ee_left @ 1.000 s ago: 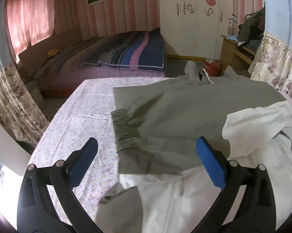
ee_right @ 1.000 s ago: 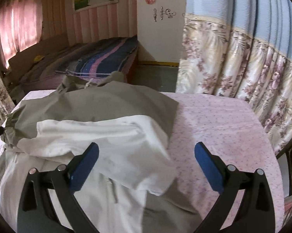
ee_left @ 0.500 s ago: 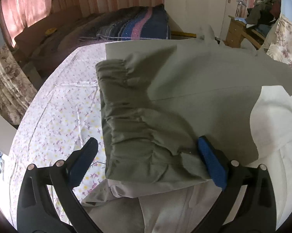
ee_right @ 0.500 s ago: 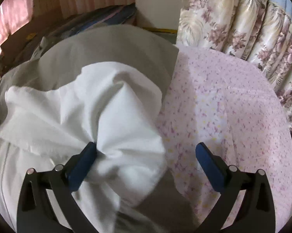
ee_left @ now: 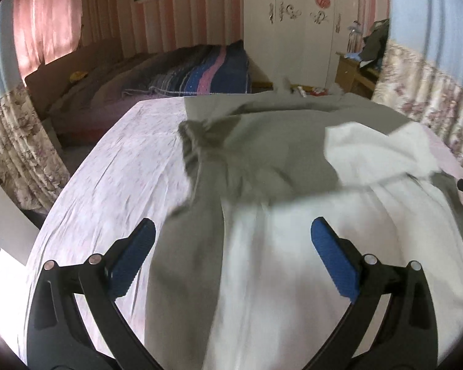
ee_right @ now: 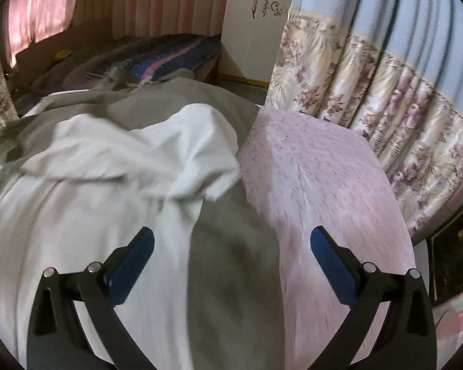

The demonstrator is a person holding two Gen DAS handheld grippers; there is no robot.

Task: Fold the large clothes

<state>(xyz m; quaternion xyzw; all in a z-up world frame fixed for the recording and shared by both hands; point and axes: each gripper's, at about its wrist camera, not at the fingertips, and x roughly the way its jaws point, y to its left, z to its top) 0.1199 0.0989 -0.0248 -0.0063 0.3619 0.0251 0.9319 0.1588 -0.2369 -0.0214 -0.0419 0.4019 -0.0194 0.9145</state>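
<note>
Jaws released on both sides, wide apart, nothing between the blue pads. Left gripper [ee_left: 233,254] hovers over the near part of the garment [ee_left: 271,160], a large grey-and-white jacket-like piece; whether the pads touch the cloth cannot be told, frame is motion-blurred. Garment lies spread on the desk [ee_left: 114,178], which has a pink floral cover; it fills the middle and right of the left view. Grey sleeve with gathered cuff [ee_left: 197,141] is folded inward onto the grey body, white sleeve [ee_left: 376,154] is folded in from the other side, the two near each other at the middle. White panel [ee_left: 308,277] takes up the near part under the left gripper, a grey strip beside it on the left. Right gripper [ee_right: 231,256] hangs over the garment's right edge [ee_right: 231,246], left pad above white and grey cloth, right pad above bare pink cover [ee_right: 323,185]. In the right view the white sleeve [ee_right: 157,154] bunches on top of the grey body. Floral curtain [ee_right: 385,98] hangs just beyond the desk on the right. Bed with striped blue and pink blanket [ee_left: 206,71] sits behind the desk, white wardrobe [ee_left: 293,24] at the back wall.
</note>
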